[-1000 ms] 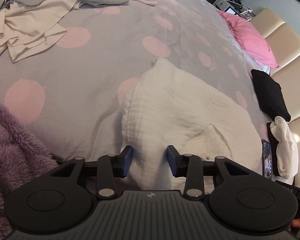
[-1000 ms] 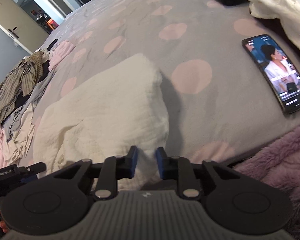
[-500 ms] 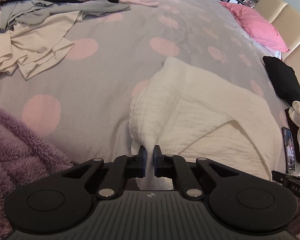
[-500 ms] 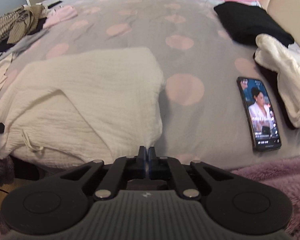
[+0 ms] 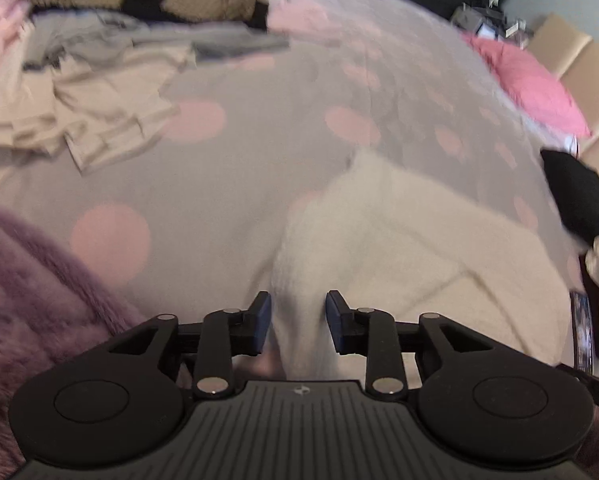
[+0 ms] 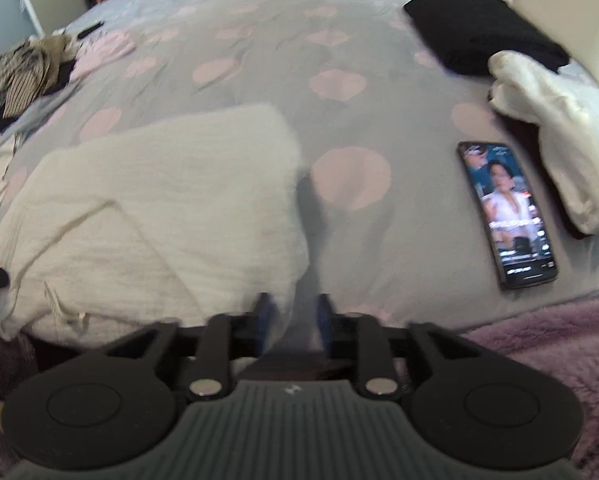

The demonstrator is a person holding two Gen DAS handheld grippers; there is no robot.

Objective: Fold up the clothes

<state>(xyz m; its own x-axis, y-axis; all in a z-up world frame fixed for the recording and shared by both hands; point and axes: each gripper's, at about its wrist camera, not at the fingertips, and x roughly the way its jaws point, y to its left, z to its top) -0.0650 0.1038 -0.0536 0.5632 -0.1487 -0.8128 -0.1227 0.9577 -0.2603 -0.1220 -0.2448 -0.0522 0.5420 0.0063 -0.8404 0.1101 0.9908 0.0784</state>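
A cream textured garment (image 5: 411, 248) lies folded on the grey bedspread with pink dots (image 5: 219, 184); it also shows in the right wrist view (image 6: 159, 208). My left gripper (image 5: 298, 322) is open, its jaws on either side of the garment's near left corner. My right gripper (image 6: 291, 320) is open at the garment's near right corner, with the cloth edge just left of the gap. Both views are blurred by motion.
A heap of unfolded clothes (image 5: 91, 80) lies at the far left. A phone (image 6: 507, 212) with its screen on, a white garment (image 6: 555, 140) and a folded black garment (image 6: 479, 32) lie to the right. A pink pillow (image 5: 531, 80) is at the back. A purple fleece blanket (image 5: 31, 288) covers the near edge.
Both grippers were shut half a second ago, the left on the garment's near corner, and are now open. The garment lies on the bed.
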